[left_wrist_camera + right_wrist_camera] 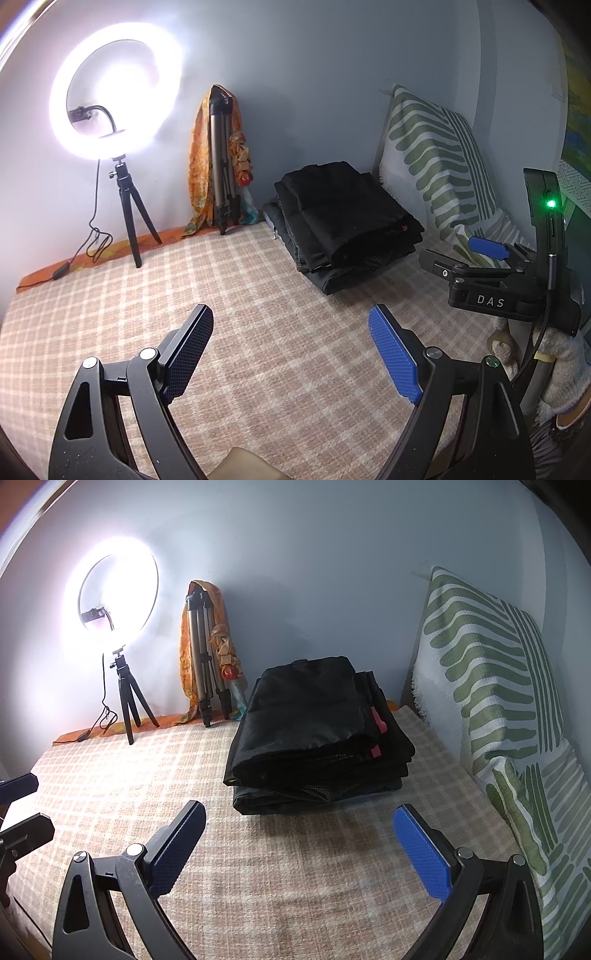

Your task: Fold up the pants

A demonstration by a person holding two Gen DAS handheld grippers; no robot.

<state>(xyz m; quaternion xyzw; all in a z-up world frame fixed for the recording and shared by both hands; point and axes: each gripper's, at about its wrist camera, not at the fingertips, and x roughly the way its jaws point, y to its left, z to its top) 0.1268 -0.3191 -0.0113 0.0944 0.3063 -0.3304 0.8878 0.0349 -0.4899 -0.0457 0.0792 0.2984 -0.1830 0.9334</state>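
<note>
- Left gripper (pixel 291 339) and right gripper (pixel 299 834): jaws wide apart, holding nothing.
- Black pants (pixel 314 734) lie stacked on the bed (pixel 295 886) (near the wall).
- I'd pinch only the top pair's waistband corners.

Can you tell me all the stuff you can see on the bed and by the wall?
folded clothes: one pile, black, on the checked cover toward the back wall
checked cover: one, beige and white, spread underneath
pillow: one, white with green stripes, leaning at the right
ring light: one, glowing white, on a small black tripod at the left
folded tripod: one, silver, against the wall, with orange cloth draped on it
left tongs: open, holding nothing
right tongs: open, holding nothing
</note>
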